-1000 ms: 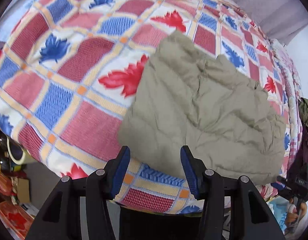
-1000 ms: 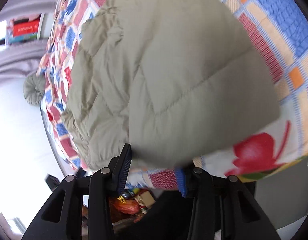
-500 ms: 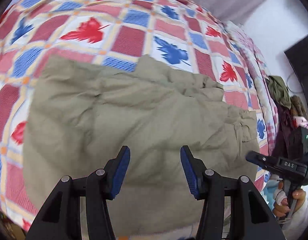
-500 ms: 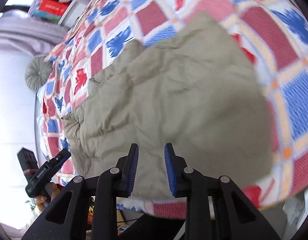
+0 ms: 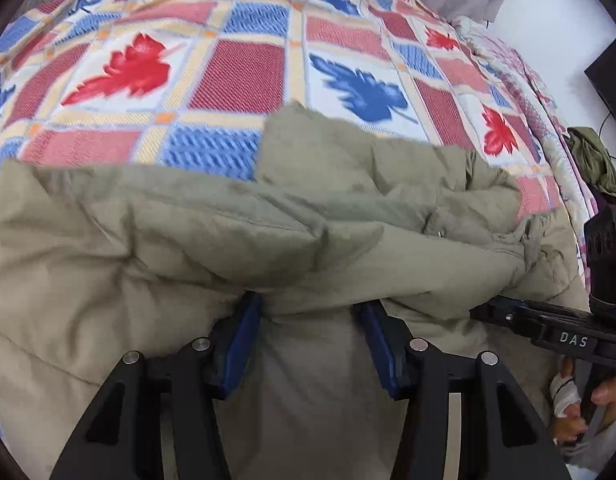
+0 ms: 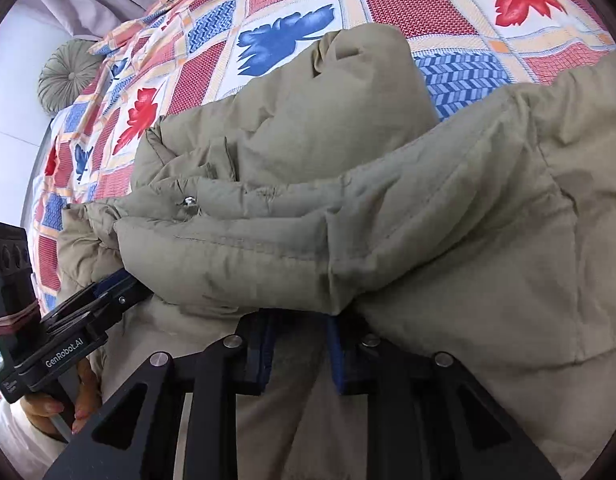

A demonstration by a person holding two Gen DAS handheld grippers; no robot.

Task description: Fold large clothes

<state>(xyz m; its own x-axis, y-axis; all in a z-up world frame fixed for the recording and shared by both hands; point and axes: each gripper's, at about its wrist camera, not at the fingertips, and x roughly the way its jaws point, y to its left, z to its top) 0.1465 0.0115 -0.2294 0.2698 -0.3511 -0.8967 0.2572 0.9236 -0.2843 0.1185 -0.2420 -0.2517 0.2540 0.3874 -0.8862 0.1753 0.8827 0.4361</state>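
The bulky olive-green quilted puffer jacket (image 5: 292, 240) lies on the bed directly ahead of and under both grippers, its long axis running crosswise to their fingers, with a thick rolled fold of it draped over the fingertips of each. The left gripper (image 5: 311, 312) has its blue-padded jaws spread wide, jacket fabric filling the gap between them, and its tips are tucked under that fold; it is not pinching anything that can be seen. The right gripper (image 6: 298, 328) stands with a narrower gap, fabric between the pads and the tips hidden under the roll, so I cannot tell whether it is clamping the cloth or merely pushed in. Both are equally near the near edge; in the left wrist view the right one sits off to the right side of the jacket. Beyond the fold a puffed sleeve or hood part (image 6: 347, 92) bulges away from the grippers, with a small metal snap (image 6: 189, 201) on the collar side. The red, blue and white leaf-patterned bedspread (image 5: 236, 76) stretches ahead, bare of obstacles in the fold's likely path; a round grey pleated cushion (image 6: 66, 74) lies far off, ahead and left of the right gripper.
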